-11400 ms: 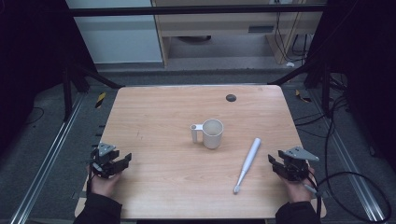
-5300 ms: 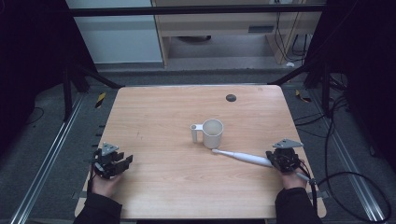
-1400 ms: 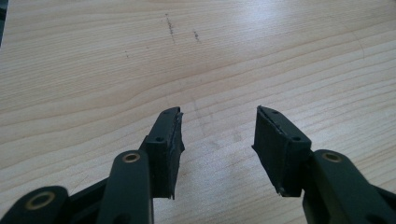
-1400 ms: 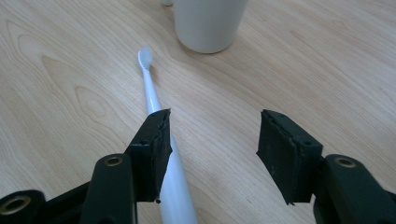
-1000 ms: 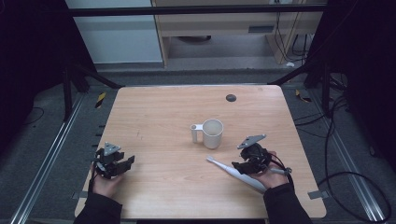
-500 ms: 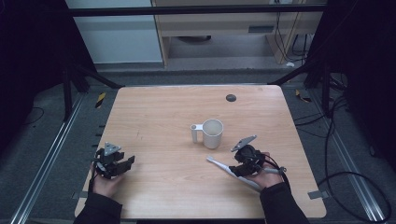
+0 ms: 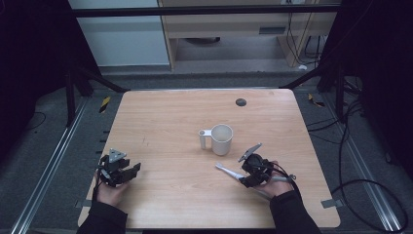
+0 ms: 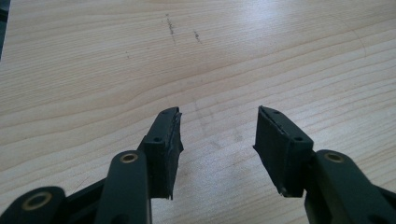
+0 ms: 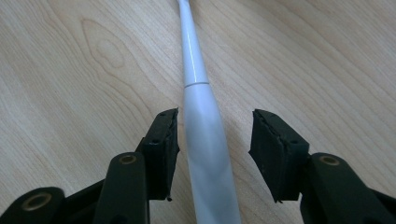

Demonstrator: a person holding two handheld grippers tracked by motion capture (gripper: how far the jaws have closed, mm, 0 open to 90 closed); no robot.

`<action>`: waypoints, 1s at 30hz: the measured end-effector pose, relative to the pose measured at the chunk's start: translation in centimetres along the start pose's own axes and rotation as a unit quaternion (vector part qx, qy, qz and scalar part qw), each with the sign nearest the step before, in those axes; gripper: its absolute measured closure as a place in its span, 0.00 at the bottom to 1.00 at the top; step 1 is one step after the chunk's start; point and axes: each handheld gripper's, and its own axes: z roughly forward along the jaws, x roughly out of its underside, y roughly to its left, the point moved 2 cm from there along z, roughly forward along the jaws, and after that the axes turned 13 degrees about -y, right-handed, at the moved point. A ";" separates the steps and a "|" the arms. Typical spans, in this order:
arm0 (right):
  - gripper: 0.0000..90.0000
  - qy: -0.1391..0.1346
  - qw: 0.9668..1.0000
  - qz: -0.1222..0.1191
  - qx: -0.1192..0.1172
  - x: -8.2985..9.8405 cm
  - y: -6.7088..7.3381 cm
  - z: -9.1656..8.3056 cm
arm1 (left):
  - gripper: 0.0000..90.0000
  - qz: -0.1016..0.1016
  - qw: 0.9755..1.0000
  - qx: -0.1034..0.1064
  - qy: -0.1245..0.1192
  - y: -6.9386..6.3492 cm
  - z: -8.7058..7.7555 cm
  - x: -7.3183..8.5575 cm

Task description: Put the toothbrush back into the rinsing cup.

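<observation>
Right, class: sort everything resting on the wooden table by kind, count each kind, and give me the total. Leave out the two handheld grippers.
White mug: 1
White electric toothbrush: 1
Small dark round disc near the far edge (too small to identify): 1
Total: 3

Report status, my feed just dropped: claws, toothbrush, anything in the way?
Right claw closing around electric toothbrush, flat on table, pads not yet pressing. Left claw open, empty. Mug beyond, clear of the brush.
</observation>
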 end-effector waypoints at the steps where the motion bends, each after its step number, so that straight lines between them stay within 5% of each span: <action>1: 0.58 0.002 1.000 0.000 0.000 0.0 0.0 0.1 | 0.55 0.000 1.000 0.000 0.000 0.0 0.0 0.0; 30: 0.70 0.047 0.999 0.005 -0.007 0.7 0.0 1.8 | 0.55 0.001 1.000 -0.001 0.001 0.0 0.0 0.0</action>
